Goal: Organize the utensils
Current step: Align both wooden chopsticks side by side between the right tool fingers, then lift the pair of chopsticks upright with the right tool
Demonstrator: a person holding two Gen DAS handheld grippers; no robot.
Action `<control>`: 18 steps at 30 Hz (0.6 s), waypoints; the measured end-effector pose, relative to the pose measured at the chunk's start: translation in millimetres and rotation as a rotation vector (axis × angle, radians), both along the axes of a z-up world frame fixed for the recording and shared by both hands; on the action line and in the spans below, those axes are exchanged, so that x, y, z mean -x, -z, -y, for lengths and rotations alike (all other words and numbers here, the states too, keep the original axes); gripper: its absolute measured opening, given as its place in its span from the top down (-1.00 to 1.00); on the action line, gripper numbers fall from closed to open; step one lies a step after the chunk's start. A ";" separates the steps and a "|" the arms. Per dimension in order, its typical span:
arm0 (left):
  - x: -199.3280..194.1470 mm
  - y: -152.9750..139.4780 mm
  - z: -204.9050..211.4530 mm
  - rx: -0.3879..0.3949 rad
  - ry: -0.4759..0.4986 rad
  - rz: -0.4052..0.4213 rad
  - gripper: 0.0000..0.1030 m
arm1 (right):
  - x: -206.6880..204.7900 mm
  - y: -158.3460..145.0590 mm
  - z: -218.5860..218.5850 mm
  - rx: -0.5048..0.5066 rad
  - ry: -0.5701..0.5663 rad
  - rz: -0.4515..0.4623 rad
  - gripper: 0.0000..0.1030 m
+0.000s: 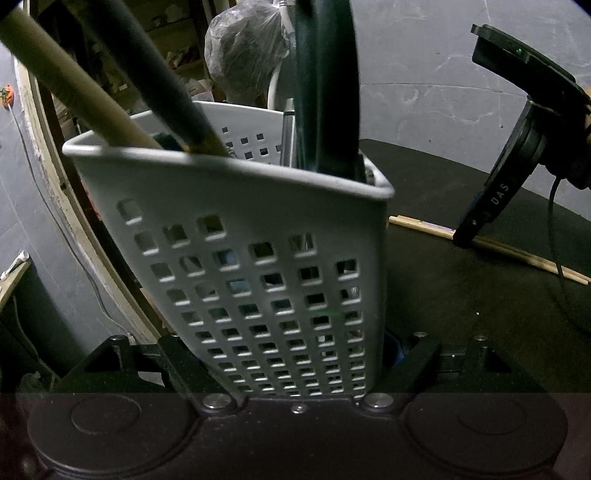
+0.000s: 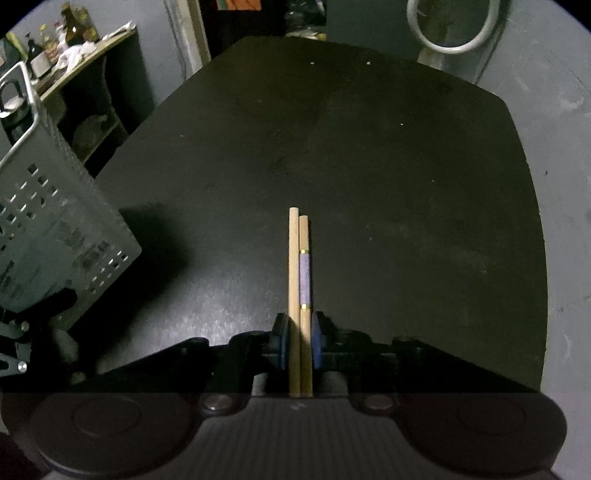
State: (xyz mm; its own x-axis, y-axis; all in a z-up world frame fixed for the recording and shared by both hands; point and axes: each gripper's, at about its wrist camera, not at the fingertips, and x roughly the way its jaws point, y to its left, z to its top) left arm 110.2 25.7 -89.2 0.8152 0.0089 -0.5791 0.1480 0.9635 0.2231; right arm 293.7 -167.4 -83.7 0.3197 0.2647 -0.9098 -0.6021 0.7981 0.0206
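A white perforated utensil caddy [image 1: 258, 229] fills the left wrist view, tilted, with my left gripper [image 1: 295, 350] shut on its lower part. A cream handle [image 1: 74, 81], a dark handle [image 1: 159, 81] and a dark green utensil [image 1: 325, 85] stick up out of it. Two wooden chopsticks [image 2: 300, 258], one with a purple band, lie side by side on the black table. My right gripper [image 2: 299, 328] is shut on them near their near end, pads against both sides. From the left wrist, the right gripper [image 1: 469, 232] stands on the chopsticks [image 1: 524, 254] right of the caddy [image 2: 55, 229].
The black table [image 2: 369, 147] stretches ahead of the chopsticks, its rounded edge meeting grey floor at the right. A shelf with bottles [image 2: 66, 37] stands at the back left. A plastic bag [image 1: 247, 48] sits behind the caddy. A white ring-shaped object [image 2: 454, 26] is on the floor.
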 end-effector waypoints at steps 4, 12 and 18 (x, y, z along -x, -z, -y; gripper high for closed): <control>-2.9 -0.7 0.9 -0.001 0.001 0.001 -0.63 | -6.5 -0.4 -1.3 0.012 -0.012 -0.038 0.74; -4.3 -1.8 0.9 0.006 -0.002 0.004 -0.62 | -4.9 0.6 -5.0 0.018 -0.012 -0.030 0.72; -2.3 -0.7 -1.3 0.016 -0.006 0.006 -0.60 | -9.7 1.5 15.4 -0.108 0.053 -0.068 0.76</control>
